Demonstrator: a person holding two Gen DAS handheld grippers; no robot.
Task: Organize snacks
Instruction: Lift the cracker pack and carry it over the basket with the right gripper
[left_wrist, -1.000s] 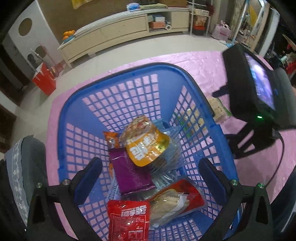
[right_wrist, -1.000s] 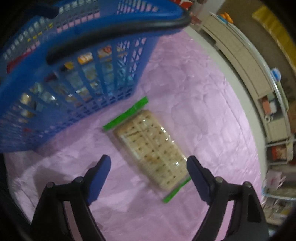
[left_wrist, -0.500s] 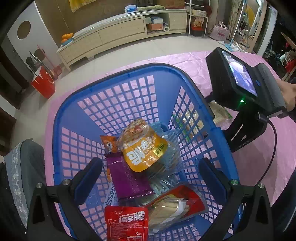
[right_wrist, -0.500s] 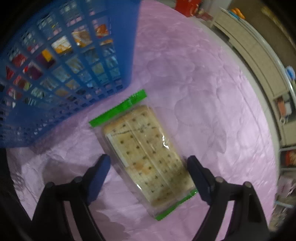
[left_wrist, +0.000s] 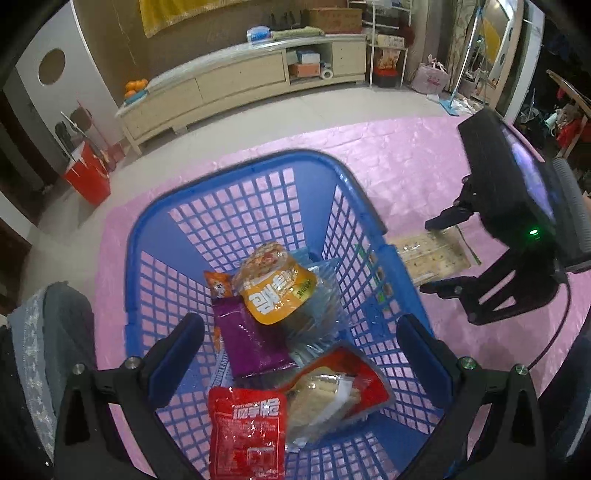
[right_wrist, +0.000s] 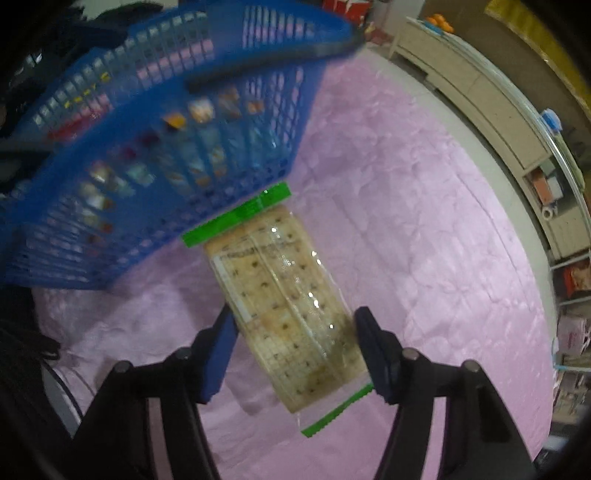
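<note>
A blue plastic basket (left_wrist: 236, 166) stands on the pink tablecloth and holds several snacks: an orange packet (left_wrist: 273, 288), a purple pack (left_wrist: 251, 343), a red packet (left_wrist: 247, 432) and a red wafer pack (left_wrist: 332, 398). My left gripper (left_wrist: 299, 325) hangs open above them with nothing between its fingers. Right of the basket (right_wrist: 147, 184), a clear cracker pack (right_wrist: 284, 295) with green end seals sits between the fingers of my right gripper (right_wrist: 295, 328). Its jaws are closing, and both pads touch the pack's long sides. The left wrist view shows the same gripper (left_wrist: 430, 255) astride the pack (left_wrist: 439, 258).
The pink tablecloth (right_wrist: 406, 221) stretches to the right of the basket. Beyond the table edge lie a pale floor, a long low cabinet (left_wrist: 240, 81) and a red bin (left_wrist: 88, 173). A grey padded chair (left_wrist: 55, 325) sits at the near left.
My right gripper came down around the cracker pack and its jaws narrowed onto the pack's sides. The left gripper rose slightly over the basket, still open.
</note>
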